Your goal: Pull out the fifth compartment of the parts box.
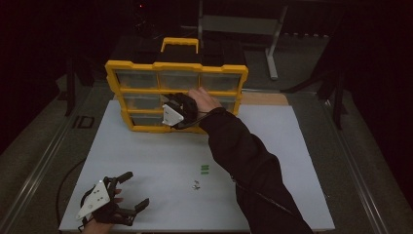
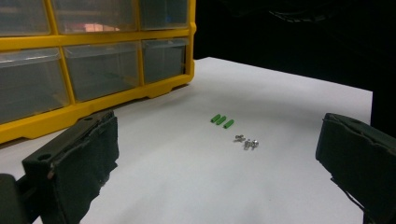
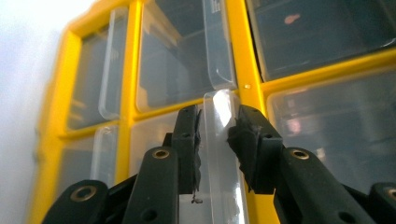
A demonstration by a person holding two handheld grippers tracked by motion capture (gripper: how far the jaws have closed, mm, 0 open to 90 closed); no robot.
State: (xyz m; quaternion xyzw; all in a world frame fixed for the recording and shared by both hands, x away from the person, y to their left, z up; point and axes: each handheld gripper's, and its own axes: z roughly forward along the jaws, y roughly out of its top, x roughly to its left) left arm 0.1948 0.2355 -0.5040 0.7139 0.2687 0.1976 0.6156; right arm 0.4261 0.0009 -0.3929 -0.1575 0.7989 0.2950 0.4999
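In the right gripper view, the right gripper [image 3: 216,128] had its two black jaws closed in on the clear plastic drawer handle [image 3: 222,140] at the centre of the frame, pads pressing its two sides, so it was grasping that handle. The handle belonged to a transparent drawer of the yellow organizer cabinet [image 1: 176,92], which stood upright at the upper middle of the high view, at the far edge of the white tabletop [image 1: 160,161]. There the right gripper [image 1: 179,110] sat against the cabinet's front, near its middle row, with the dark sleeve [image 1: 248,161] running down to the lower right. The left gripper [image 1: 127,191] rested at the lower left of the high view, jaws spread wide and empty. Between the two, three green pieces [image 2: 222,121] and a few small screws [image 2: 246,142] lay just beside each other on the tabletop.
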